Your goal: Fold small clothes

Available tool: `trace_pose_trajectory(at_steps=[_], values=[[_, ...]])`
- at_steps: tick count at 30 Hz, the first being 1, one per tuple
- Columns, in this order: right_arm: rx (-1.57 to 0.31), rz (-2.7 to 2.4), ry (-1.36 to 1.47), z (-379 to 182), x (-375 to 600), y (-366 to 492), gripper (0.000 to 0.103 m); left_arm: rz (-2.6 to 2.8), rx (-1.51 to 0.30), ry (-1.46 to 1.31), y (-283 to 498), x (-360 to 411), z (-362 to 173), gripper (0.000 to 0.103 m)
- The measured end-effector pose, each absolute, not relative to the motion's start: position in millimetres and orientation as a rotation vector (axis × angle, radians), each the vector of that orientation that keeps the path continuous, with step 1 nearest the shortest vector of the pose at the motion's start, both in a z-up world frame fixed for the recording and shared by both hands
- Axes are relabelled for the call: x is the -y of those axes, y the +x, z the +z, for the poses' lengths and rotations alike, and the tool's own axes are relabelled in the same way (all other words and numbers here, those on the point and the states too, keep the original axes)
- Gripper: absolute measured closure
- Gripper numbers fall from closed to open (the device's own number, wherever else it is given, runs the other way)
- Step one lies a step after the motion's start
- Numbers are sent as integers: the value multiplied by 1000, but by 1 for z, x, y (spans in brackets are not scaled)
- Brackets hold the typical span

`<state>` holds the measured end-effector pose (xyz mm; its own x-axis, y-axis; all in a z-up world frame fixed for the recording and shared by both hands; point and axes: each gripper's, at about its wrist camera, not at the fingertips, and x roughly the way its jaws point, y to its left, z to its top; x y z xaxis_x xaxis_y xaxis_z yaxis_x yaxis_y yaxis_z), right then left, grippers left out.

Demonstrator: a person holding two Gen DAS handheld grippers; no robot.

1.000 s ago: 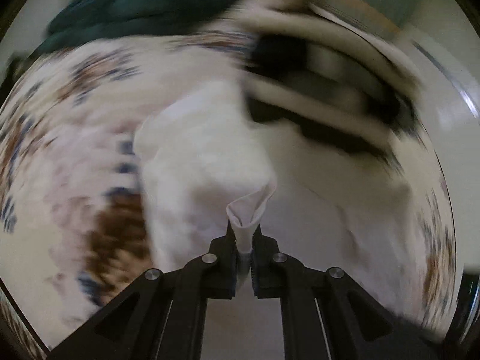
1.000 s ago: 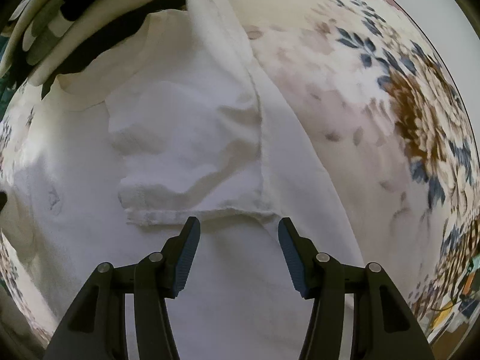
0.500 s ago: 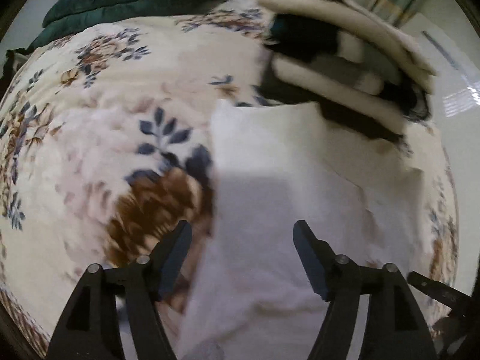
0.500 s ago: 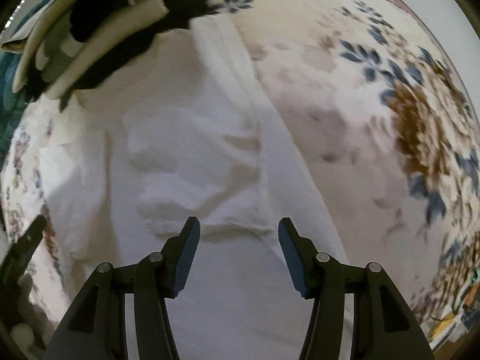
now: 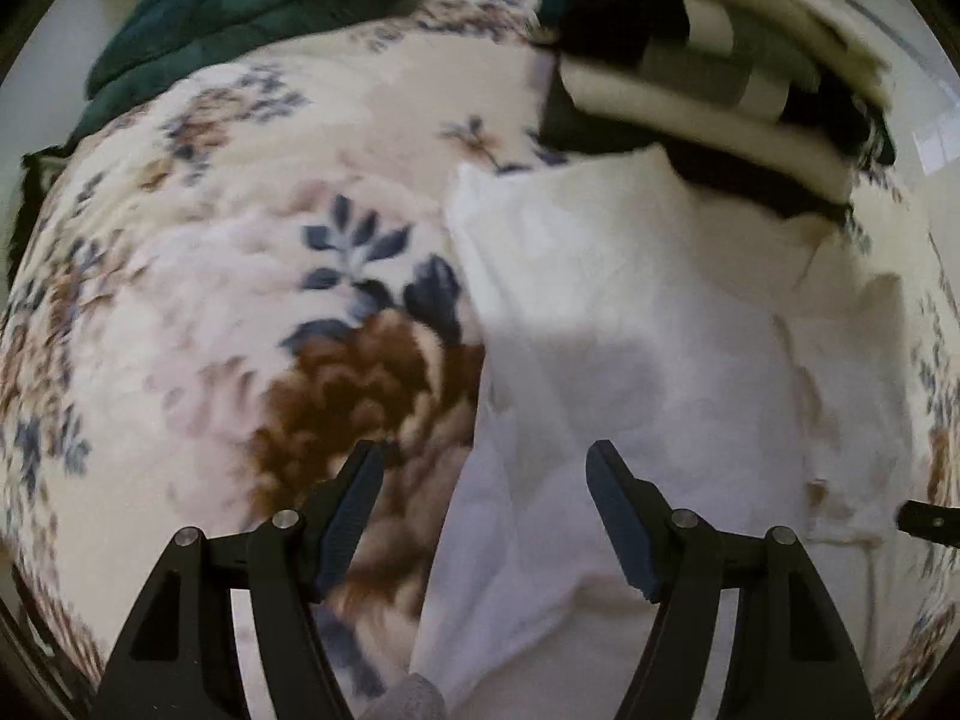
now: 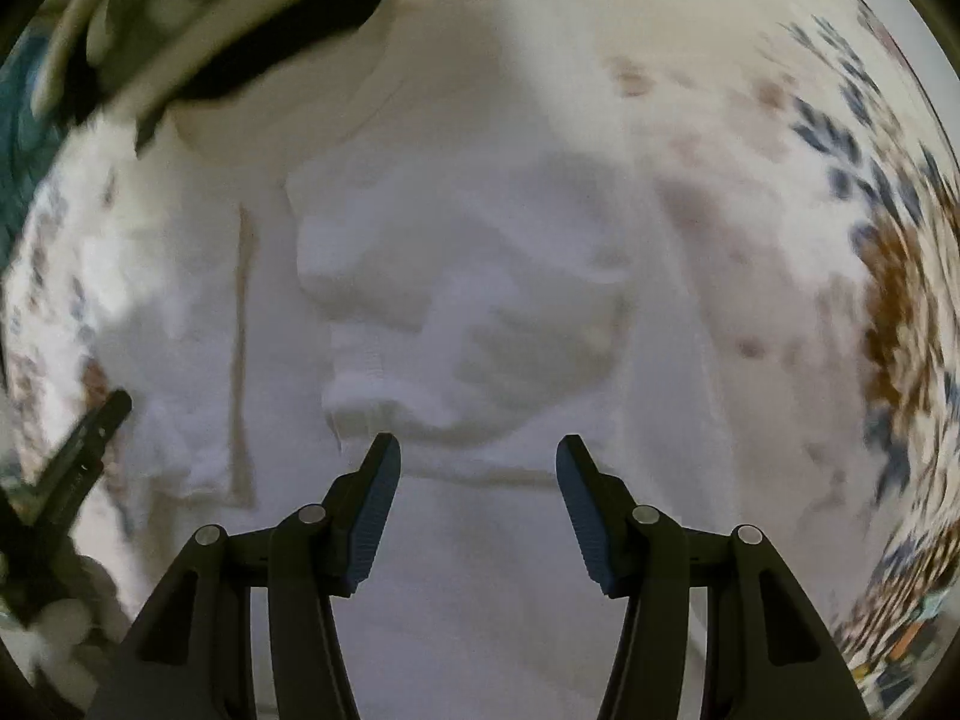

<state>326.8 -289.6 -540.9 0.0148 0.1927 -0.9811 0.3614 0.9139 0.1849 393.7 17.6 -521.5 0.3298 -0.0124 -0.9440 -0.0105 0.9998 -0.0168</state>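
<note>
In my left wrist view, a dark teal blanket (image 5: 252, 18) lies bunched in the upper left of the frame, on the far side of the floral blanket (image 5: 198, 300) that covers the bed. A big brown flower with navy leaves sits left of centre. My left gripper (image 5: 483, 510) fills the bottom of the frame, its fingers (image 5: 351, 516) spread wide with nothing between them; the left one hangs over the brown flower, the right one over cloth. The white garment (image 5: 660, 360) takes up the centre and right of the frame, its left edge running down between my fingers. At the upper right a stack of folded clothes (image 5: 708, 72), cream, black and grey, overlaps the garment's far edge. A dark tip of my other tool pokes in at the right edge

In my right wrist view, the left tool (image 6: 84, 450) shows at the lower left edge. The same stack (image 6: 198, 18) sits blurred in the upper left. The white garment (image 6: 480, 312) fills the centre, a rumpled folded sleeve lying on top just beyond my fingertips. My right gripper (image 6: 477, 510) is wide open and grips nothing. The floral blanket (image 6: 870, 276) curves down the right side
</note>
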Motion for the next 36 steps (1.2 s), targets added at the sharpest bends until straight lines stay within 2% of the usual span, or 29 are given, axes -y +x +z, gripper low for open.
trace_pose_trajectory(at_steps=[5, 11, 16, 22, 23, 25, 26, 30, 36], values=[[-1570, -116, 494, -492, 367, 284, 47, 19, -1264, -73, 340, 22, -491, 35], [-1625, -42, 432, -490, 463, 254, 47, -5, -1387, -147, 251, 114, -487, 35], [-1658, 5, 316, -498, 505, 249, 47, -68, -1566, -237, 168, 226, -523, 35], [-1681, -2, 258, -507, 556, 256, 47, -154, -1747, -250, 109, 317, -577, 38], [-1680, -2, 251, -509, 561, 259, 47, -162, -1754, -237, 103, 326, -582, 45], [-1678, 3, 247, -517, 564, 268, 47, -161, -1759, -154, 89, 342, -591, 73], [-1678, 11, 253, -521, 566, 273, 47, -135, -1754, -95, 84, 346, -594, 99], [-1672, 69, 265, -535, 554, 303, 47, -57, -1705, -175, 82, 323, -577, 102], [-1624, 197, 335, -558, 515, 364, 47, 14, -1587, -224, 75, 275, -519, 102]])
